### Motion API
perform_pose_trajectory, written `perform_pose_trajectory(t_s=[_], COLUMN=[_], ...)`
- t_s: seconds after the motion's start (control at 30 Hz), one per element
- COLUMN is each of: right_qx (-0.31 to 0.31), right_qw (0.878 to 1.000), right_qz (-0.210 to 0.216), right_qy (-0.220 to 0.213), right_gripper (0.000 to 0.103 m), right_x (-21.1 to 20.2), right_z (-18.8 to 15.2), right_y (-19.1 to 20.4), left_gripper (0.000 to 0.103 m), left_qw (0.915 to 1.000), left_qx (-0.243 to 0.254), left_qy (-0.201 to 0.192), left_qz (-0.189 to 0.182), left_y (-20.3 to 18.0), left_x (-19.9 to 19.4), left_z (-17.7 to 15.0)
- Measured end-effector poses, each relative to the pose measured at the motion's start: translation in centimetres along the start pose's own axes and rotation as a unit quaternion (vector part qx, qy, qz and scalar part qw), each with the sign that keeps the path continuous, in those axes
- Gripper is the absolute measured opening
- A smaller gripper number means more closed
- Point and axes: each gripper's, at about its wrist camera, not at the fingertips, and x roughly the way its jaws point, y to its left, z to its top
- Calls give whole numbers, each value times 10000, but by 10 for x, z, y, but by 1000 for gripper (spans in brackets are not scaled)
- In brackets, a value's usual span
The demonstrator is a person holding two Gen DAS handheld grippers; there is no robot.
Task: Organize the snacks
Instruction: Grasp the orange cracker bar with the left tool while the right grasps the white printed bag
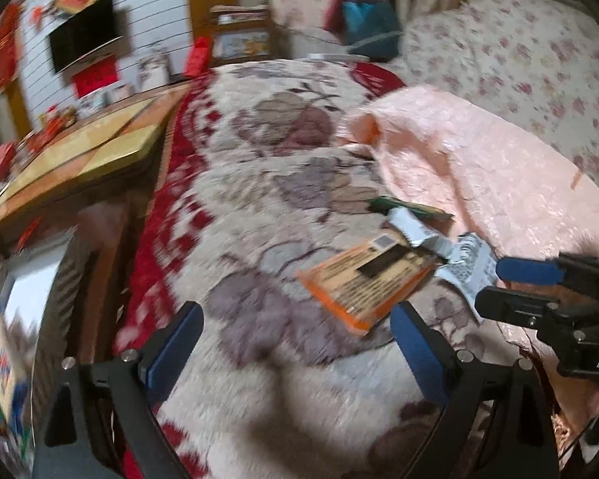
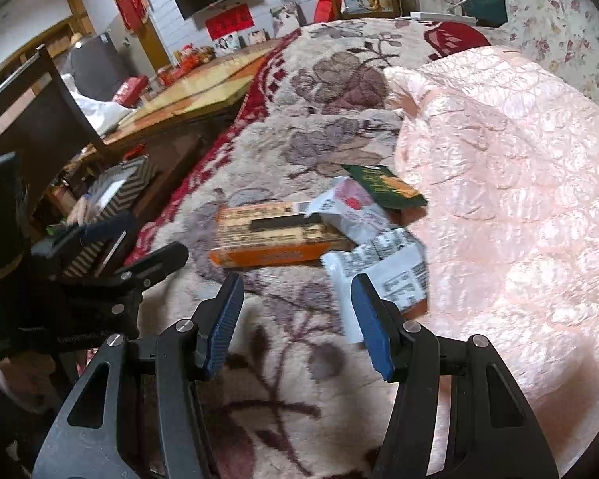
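Blur is seen across both views, so fine detail is left unjudged. At the bottom of the left wrist view the left gripper [image 1: 297, 339] is held wide open with nothing in it, above the floral blanket [image 1: 259, 199] of the bed. At the bottom of the right wrist view the right gripper [image 2: 297, 319] is likewise spread open and empty, its right finger just in front of the white snack packet [image 2: 383, 271]. The snacks are gathered mid-frame in a loose pile: an orange box [image 2: 271, 235] lying flat, a second white packet [image 2: 351, 207] overlapping its right end, and a dark green packet [image 2: 383, 185] behind, all beside the pink quilt [image 2: 519, 199] at the right. Trouble is judged most likely from the soft bedding: a thin packet could be pressed into the pile and missed, or blanket could be pinched along with it; overlapping packets could be dragged together. At the far left a striped box [image 2: 112, 195] sits on the floor; its contents cannot be told. Farther off, at upper left, a wooden bench [image 2: 203, 88] is seen.
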Motion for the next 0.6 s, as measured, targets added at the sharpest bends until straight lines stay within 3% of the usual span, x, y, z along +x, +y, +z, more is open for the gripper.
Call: perform_pose_trajectory(t_s=[0.1, 0.3, 0.6], right_qx=[63, 118, 278], right_qw=[10000, 9999, 9989], right_qz=[-23, -19, -155], right_qy=[-42, 46, 351], right_gripper=[56, 56, 56], right_x=[-5, -6, 4], right_z=[3, 4, 0], right_y=[-7, -15, -25], left_gripper=[97, 97, 98], left_qw=[9982, 9880, 9791], left_qx=[383, 1081, 1423], left_qy=[237, 673, 1080], left_qz=[-408, -869, -975], left_y=[-11, -29, -43], left_x=[15, 49, 86], left_z=[11, 29, 38])
